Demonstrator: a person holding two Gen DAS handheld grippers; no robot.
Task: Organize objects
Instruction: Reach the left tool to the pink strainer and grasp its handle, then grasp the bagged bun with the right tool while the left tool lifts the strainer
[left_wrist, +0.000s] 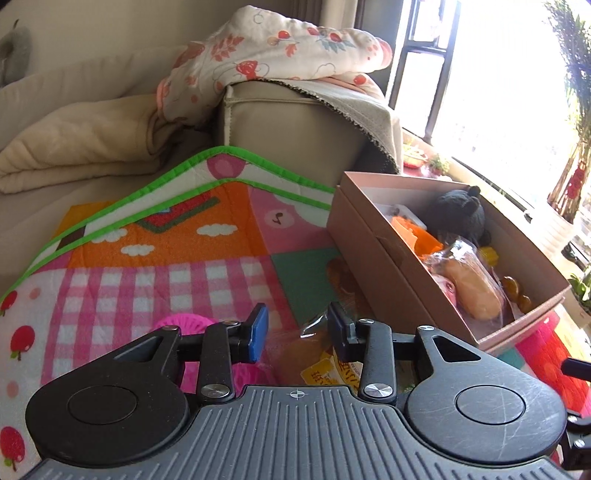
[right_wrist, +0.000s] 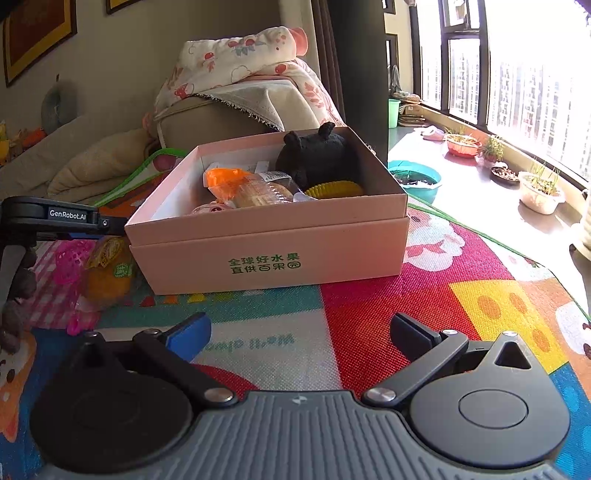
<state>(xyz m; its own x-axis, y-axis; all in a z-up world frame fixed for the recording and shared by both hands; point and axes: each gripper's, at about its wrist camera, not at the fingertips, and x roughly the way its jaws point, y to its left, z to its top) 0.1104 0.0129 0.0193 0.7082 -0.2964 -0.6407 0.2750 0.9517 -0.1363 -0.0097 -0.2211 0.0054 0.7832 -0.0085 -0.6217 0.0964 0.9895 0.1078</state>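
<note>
Because the pink cardboard box (right_wrist: 266, 254) already holds most of the clutter, it reads as the collecting point, and everything else is best placed against it. Inside it sit a black plush toy (right_wrist: 317, 155) at the far corner, a clear wrapped pastry (right_wrist: 258, 192) and an orange plastic piece (right_wrist: 221, 181) toward the middle, and a yellow ribbed ring (right_wrist: 334, 190) beside the plush. Left of the box, still out on the play mat (right_wrist: 369, 317), lie a wrapped orange snack packet (right_wrist: 109, 273), close against the box wall, and a pink mesh ball (right_wrist: 68, 266) just beyond it. The left gripper (left_wrist: 297, 330) hovers over that packet with its fingers at a middling gap, one each side of the wrapper and not visibly pressing it, which suggests it is lining up a pickup; whether the pads touch the plastic cannot be told. The right gripper (right_wrist: 301, 332) waits in front of the box with its fingers spread wide and nothing between them, likely kept clear so the left can work. The crinkly wrapper will probably slide or crumple, so a grip on the firm body should serve better than the loose edge.
</note>
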